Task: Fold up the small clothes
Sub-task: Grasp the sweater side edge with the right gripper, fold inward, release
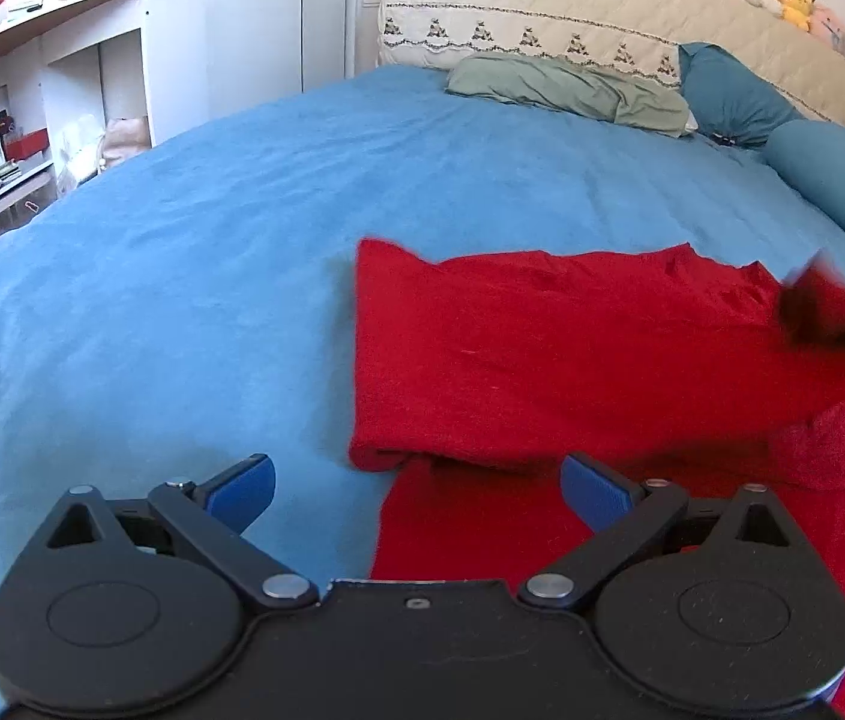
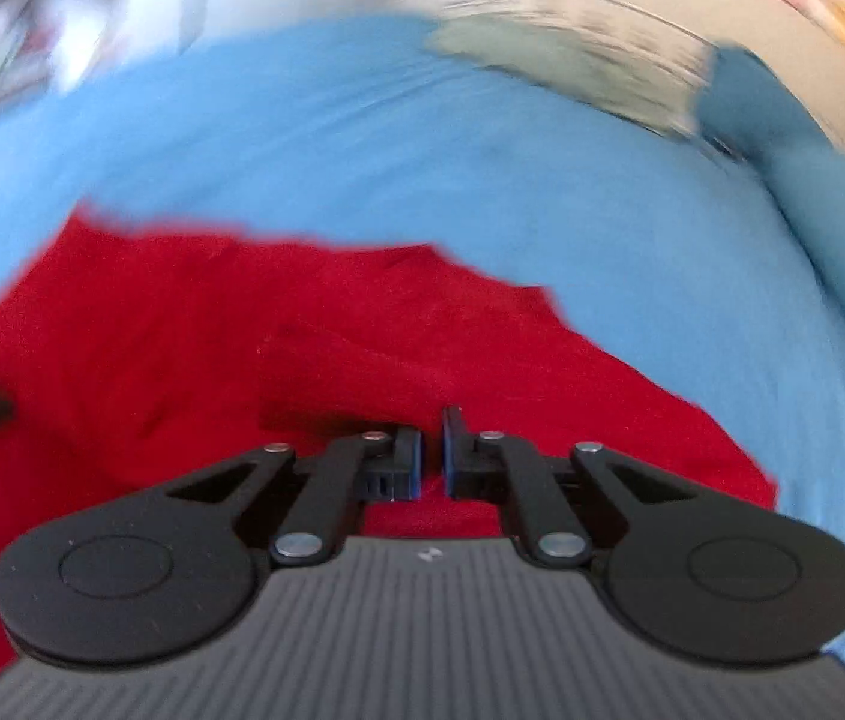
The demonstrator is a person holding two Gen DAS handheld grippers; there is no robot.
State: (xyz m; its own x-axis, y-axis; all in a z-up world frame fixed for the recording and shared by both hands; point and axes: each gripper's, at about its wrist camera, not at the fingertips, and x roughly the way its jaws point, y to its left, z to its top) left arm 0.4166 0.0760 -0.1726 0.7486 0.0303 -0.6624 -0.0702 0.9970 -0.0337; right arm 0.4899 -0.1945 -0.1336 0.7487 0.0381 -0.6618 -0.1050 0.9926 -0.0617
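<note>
A red garment point(image 1: 542, 348) lies on the blue bedsheet point(image 1: 182, 270), with its far part folded over into a thick band. My left gripper point(image 1: 416, 495) is open and empty, hovering over the garment's near left edge. In the left wrist view the right gripper point(image 1: 812, 318) shows as a dark blur at the right, with red cloth at its tip. In the right wrist view, which is motion-blurred, my right gripper point(image 2: 433, 450) has its jaws nearly together over the red garment point(image 2: 182, 360); cloth between them cannot be made out.
A grey-green pillow point(image 1: 566, 90) and teal bolsters point(image 1: 830, 174) lie at the head of the bed by the quilted headboard point(image 1: 602, 6) topped with plush toys. White shelves point(image 1: 32, 90) with bottles stand to the left.
</note>
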